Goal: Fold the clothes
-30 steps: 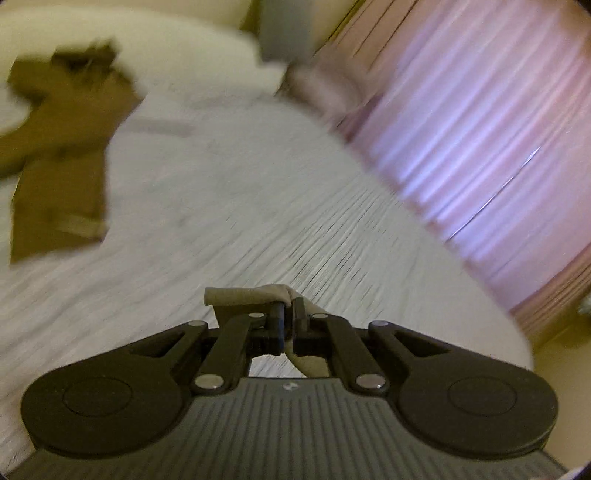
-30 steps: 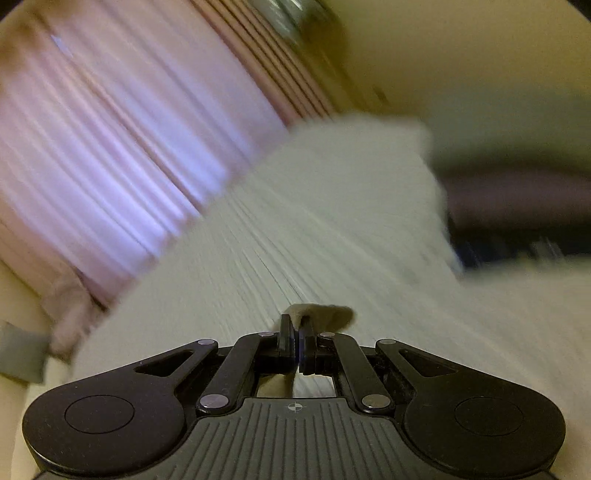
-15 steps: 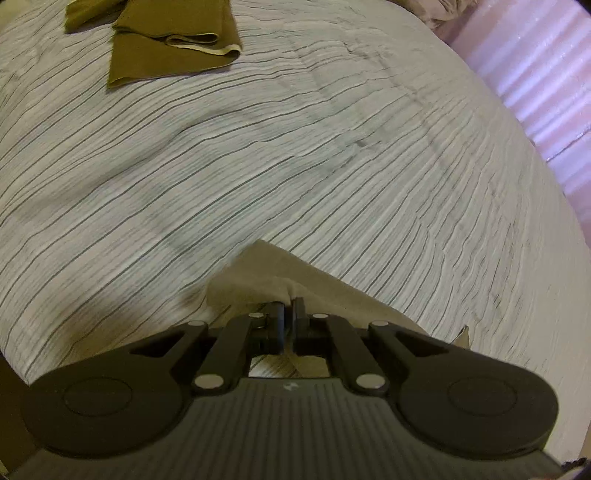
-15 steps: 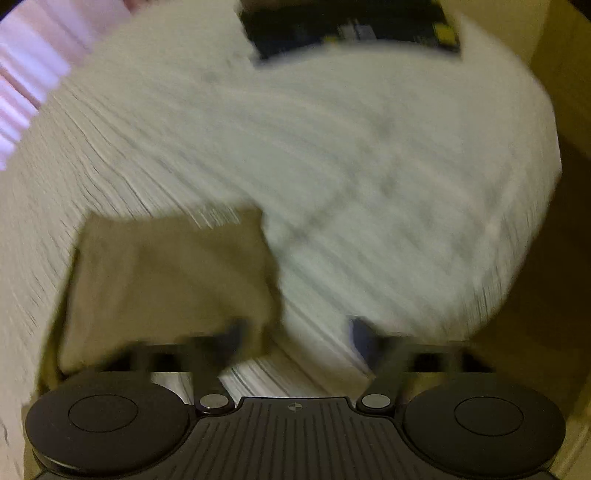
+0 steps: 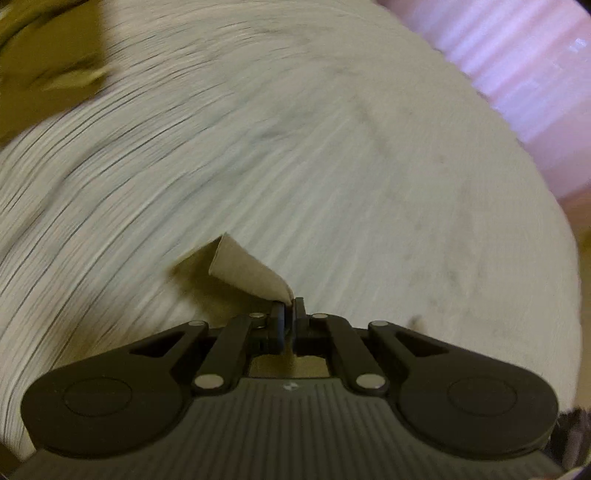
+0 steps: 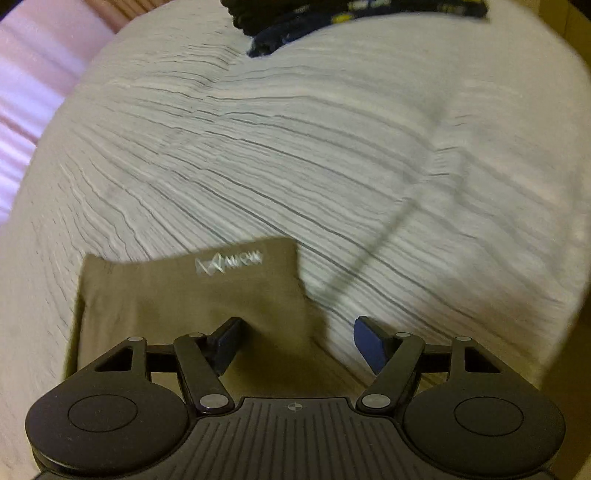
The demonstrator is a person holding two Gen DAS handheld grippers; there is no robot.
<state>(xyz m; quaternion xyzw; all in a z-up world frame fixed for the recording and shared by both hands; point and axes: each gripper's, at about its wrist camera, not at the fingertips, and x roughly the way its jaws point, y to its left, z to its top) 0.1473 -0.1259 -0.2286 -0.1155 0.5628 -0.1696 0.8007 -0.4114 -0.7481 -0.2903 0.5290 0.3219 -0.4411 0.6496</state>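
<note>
Left tongs (image 5: 289, 308): closed on a corner of the tan garment (image 5: 247, 267), which lifts off the striped bed (image 5: 332, 166) just ahead of the tips. Right tongs (image 6: 299, 343): wide open, empty; folded tan garment (image 6: 177, 295) with pale logo lies flat on bed (image 6: 332, 147), beneath and ahead of the left finger. Dark clothing (image 6: 332, 18) at far edge.

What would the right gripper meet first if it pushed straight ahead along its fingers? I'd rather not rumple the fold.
Probably the khaki garment: the open right gripper hangs just above its right edge, with the striped bedspread next beyond. Depth is unclear.
</note>
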